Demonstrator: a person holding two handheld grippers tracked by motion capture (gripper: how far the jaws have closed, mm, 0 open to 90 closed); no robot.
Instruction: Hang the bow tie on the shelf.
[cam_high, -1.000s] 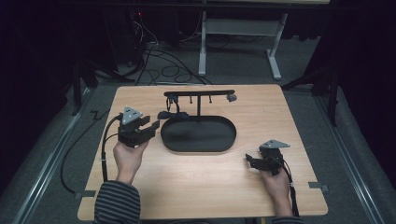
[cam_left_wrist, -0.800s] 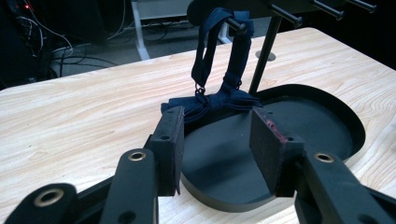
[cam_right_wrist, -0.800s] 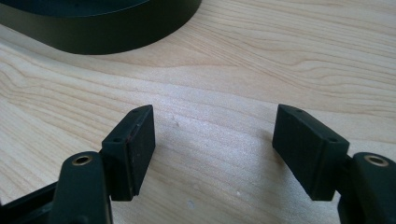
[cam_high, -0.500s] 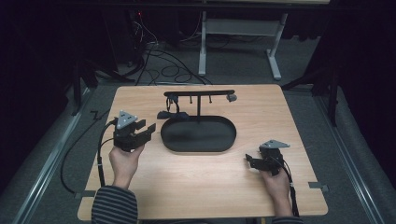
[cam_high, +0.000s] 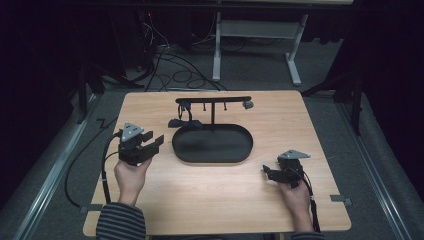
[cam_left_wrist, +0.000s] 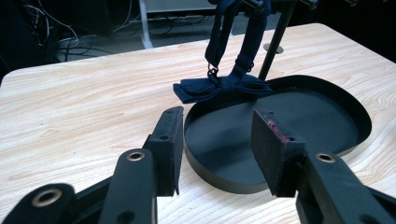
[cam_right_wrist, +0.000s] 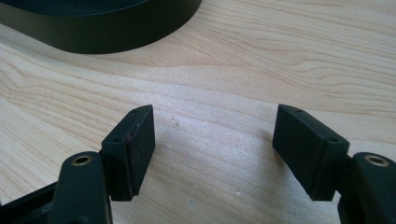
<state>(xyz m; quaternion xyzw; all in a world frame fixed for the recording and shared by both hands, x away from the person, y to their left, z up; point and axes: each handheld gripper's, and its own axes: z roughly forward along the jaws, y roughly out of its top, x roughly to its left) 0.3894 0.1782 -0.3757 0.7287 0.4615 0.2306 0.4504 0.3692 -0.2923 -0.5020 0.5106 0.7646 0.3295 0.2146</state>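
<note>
- Your left tongs (cam_high: 150, 145) stand about half open with nothing between the jaws; you hold them just off the left end of the tray (cam_high: 240, 155), aimed at the bow tie (cam_left_wrist: 219, 88)
- Your right tongs (cam_high: 270, 173) gape wide and empty, low over the bare worktop (cam_high: 210, 200) near the tray's right end, apparently parked while the left does the work
- The bow tie hangs by its strap from the left end of the rack (cam_high: 212, 100), its knot drooping over the tray's left rim; I judge it hangs low so that you can reach it from the side without lifting the tongs high
- The rack is a thin black bar on one upright post rising from behind the tray, with small pegs under the bar; the tray beneath would catch whatever slips off
- The bow tie is dark navy cloth, soft and folded, with a small metal clasp on the strap; expect it to sag and swing when pinched
- The tray is a matt black oval with a low upright wall, rigid and smooth
- The worktop is pale wood with a clear grain, flat and dry
- The pads (cam_left_wrist: 170, 140) on the left tongs are flat black blocks, one showing reddish wear along its edge
</note>
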